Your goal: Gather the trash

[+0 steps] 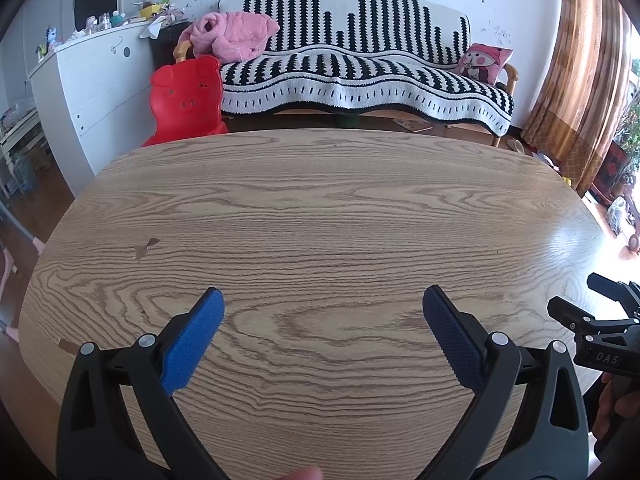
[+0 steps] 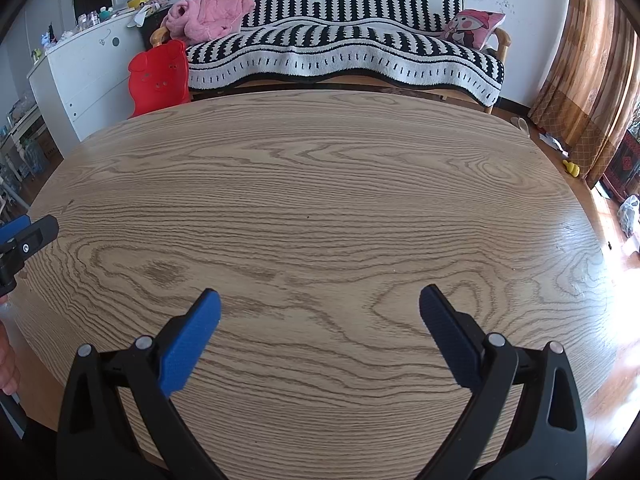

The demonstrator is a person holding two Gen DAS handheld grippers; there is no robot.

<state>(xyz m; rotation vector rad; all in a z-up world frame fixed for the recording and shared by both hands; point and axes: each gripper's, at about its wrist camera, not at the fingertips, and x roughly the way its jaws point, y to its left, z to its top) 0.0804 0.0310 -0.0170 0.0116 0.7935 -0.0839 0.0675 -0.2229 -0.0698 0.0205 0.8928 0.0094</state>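
Two blue pads, ribbed and rubbery, tip the black plastic fingers of the left gripper in the left wrist view; its jaws stand wide apart with nothing between them. Beneath lies a rounded table of pale wood-grain laminate, glossy on the right where light glares off it, with a small dark stain on the left. No trash shows on the tabletop or near the pads in this view. At the right edge, part of the right gripper's black frame juts in, with a hand behind it, too cropped to say more. Past the table stand a sofa under a black-and-white knitted throw, a crumpled pink garment on its left end, a printed pink cushion on its right end, a red moulded plastic chair shaped like a pig's face, a white cabinet and a brown patterned curtain.

From the right wrist view, the right gripper is likewise spread wide and empty above the same grain. The left gripper's tip pokes in at the left edge, near the table's rim. A whitish bag-like object sits on the floor far right, well apart from the tongs; whether it is trash I cannot tell. A small yellow item lies on the floor by the curtain.
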